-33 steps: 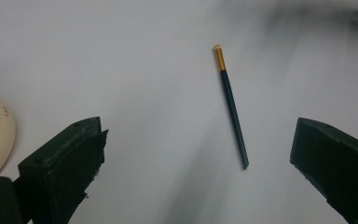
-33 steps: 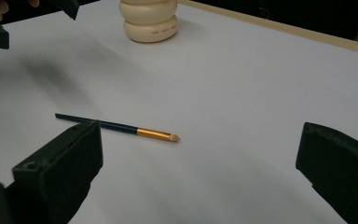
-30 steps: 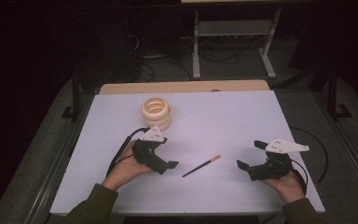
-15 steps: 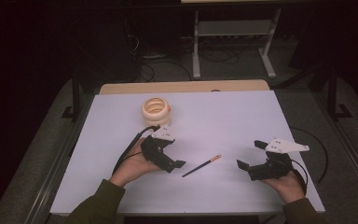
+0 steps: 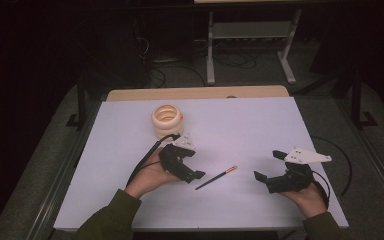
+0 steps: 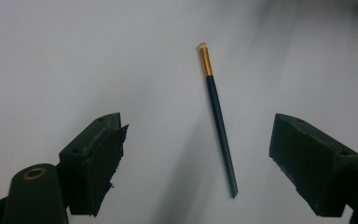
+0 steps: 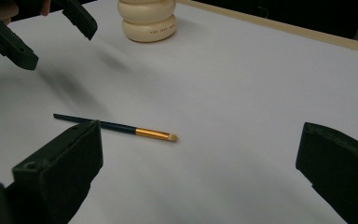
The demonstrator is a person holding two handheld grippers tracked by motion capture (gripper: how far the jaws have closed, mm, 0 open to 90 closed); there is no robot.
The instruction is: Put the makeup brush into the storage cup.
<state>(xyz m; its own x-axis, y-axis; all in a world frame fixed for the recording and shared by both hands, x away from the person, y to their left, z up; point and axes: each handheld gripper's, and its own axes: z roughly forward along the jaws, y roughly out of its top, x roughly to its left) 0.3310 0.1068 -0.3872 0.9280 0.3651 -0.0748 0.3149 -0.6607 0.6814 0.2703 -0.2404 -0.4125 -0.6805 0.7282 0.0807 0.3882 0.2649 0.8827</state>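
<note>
Centre of the high view: the thin brush [image 5: 216, 178] lies flat on the white table [image 5: 240, 125]. The left gripper [image 5: 192, 175], jaws just narrowing yet apart, frames it untouched. Lower right, the right gripper [image 5: 265, 167] gapes wide, hiding the brush's middle in its own view.

Olive-green sleeves [image 5: 111, 216], black hand-held gripper [image 5: 194, 173] with grey three-cornered plate, black cable.
</note>
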